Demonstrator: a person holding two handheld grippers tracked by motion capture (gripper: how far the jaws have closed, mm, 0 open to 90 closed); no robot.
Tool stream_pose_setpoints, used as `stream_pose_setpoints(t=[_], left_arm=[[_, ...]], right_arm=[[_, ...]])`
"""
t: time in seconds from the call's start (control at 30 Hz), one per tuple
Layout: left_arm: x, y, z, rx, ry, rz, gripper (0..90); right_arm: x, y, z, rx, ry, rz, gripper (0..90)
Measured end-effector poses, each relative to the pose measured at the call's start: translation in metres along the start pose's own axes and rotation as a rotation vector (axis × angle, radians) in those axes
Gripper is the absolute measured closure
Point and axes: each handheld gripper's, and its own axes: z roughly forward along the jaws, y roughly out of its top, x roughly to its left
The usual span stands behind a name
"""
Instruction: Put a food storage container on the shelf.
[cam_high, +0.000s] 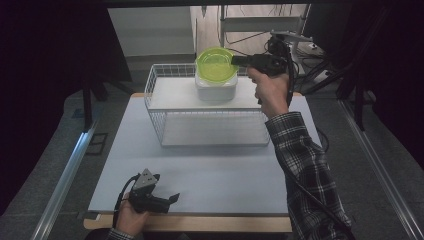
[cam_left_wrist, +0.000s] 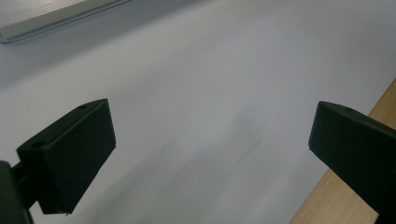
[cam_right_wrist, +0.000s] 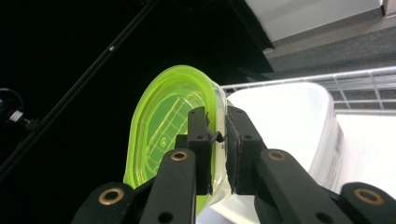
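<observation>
Right gripper raised over the far side of the table, above the top shelf of the white wire basket rack, jaws pinched on the rim of the translucent lime-green plastic container; in the right gripper view, one jaw inside the green wall and one outside, pressed nearly together with only the thin rim between them. Green container held above, or just at, the mouth of the white rectangular plastic tub, itself standing on the rack's top shelf toward the far right corner; whether green and white touch, impossible to tell. Seen along the right gripper, green container turned on edge with its ribbed base facing the camera, white tub directly beside it and the wire rim of the rack running behind. Rack set at the far middle of the pale grey table top, lower shelf bare. Hand in a black-and-white checked sleeve stretched up the right side of the table to the right gripper. Left gripper low at the near left corner of the table, resting on or just above the surface, well apart from the rack, jaws spread wide with nothing between them; pale table top and a strip of wooden edge beneath it in the left gripper view
</observation>
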Motion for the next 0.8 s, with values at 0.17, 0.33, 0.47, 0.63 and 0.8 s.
stream_pose_setpoints(t=[0.17, 0.33, 0.47, 0.63, 0.8], left_arm=[[0.0, 0.0, 0.0, 0.002, 0.0, 0.0, 0.4], [0.0, 0.0, 0.0, 0.004, -0.001, 0.002, 0.4], [0.0, 0.0, 0.001, 0.008, -0.004, 0.003, 0.4], [0.0, 0.0, 0.002, 0.012, -0.008, 0.004, 0.4], [-0.001, 0.0, 0.002, 0.015, -0.009, 0.006, 0.4]], right_arm=[[-0.002, 0.004, 0.007, -0.008, -0.03, 0.006, 81.3], [-0.006, 0.006, 0.015, -0.013, -0.046, 0.025, 81.3], [-0.007, 0.006, 0.02, -0.018, -0.053, 0.039, 81.2], [-0.005, 0.008, 0.023, -0.014, -0.077, 0.031, 79.5], [-0.004, 0.008, 0.026, -0.016, -0.121, 0.02, 73.9]])
